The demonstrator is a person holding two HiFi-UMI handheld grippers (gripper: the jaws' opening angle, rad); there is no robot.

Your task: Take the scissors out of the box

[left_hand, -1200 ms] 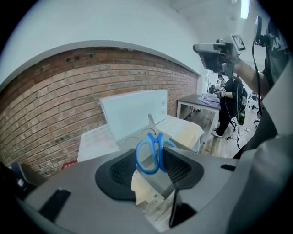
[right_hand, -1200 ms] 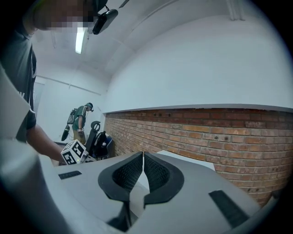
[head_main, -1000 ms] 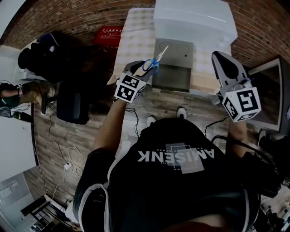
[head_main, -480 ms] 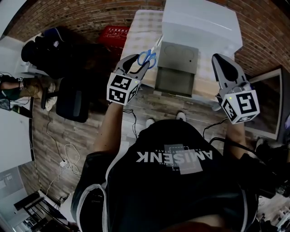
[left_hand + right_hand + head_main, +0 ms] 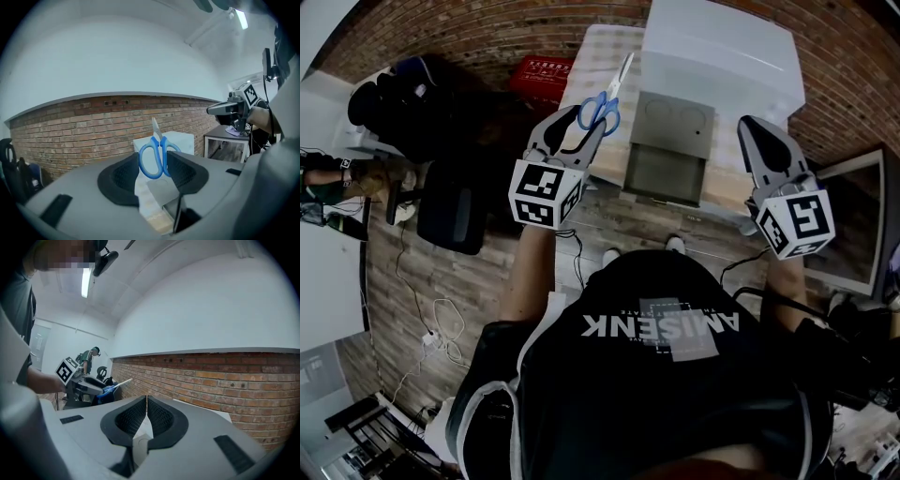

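**Left gripper holds scissors clear of the box**

Left gripper [image 5: 578,127] is clamped on the blue handle loops of the scissors [image 5: 152,161], jaws fairly wide around them, blades pointing up and away. They sit above the table's [image 5: 591,66] left part, left of the grey box [image 5: 680,120] and outside it. My right gripper [image 5: 146,404] is closed on nothing, right of the box. My worry is the hold: the pads pinch only the rounded loops, so a quick swing could let the scissors pivot or slip out and drop over the table's left edge.
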